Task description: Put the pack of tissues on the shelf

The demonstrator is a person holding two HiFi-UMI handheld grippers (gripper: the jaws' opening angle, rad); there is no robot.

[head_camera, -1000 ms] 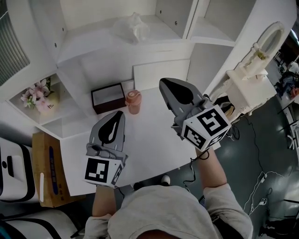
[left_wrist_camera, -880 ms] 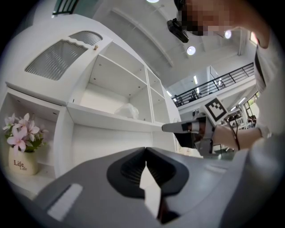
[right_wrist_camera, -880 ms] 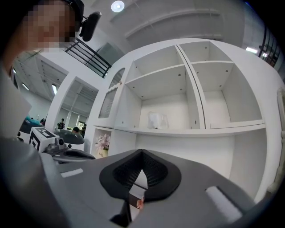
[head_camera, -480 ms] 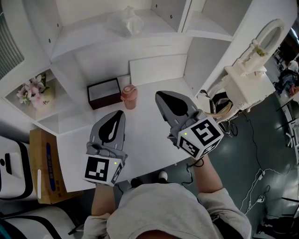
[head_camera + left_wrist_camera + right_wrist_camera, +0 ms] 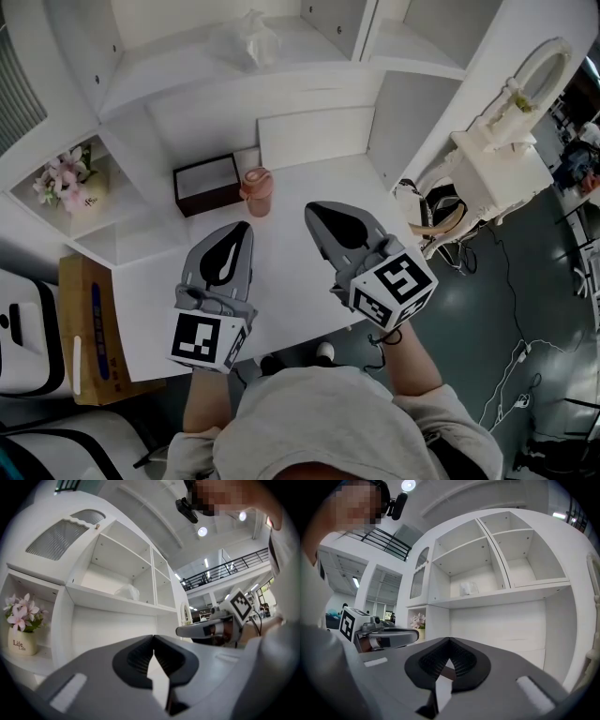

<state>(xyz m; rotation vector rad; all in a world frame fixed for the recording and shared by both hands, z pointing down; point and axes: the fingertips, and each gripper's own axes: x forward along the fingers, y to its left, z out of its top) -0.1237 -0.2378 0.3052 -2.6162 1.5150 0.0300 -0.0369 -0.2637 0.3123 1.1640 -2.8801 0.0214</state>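
The pack of tissues, a crinkled clear-wrapped bundle, lies on the upper shelf of the white unit. It also shows small on that shelf in the left gripper view and the right gripper view. My left gripper hovers over the white desk, shut with nothing in it. Beside it, my right gripper is also shut and empty. Both are well short of the shelf. In their own views the left gripper's and right gripper's jaw tips meet.
A dark brown box and a pink cup stand at the back of the desk. A vase of pink flowers sits in a left cubby. A cardboard box is on the floor left, a white machine right.
My right gripper has drawn back from the shelf, toward the person and lower over the desk. The left gripper has hardly moved. The tissues stay on the shelf.
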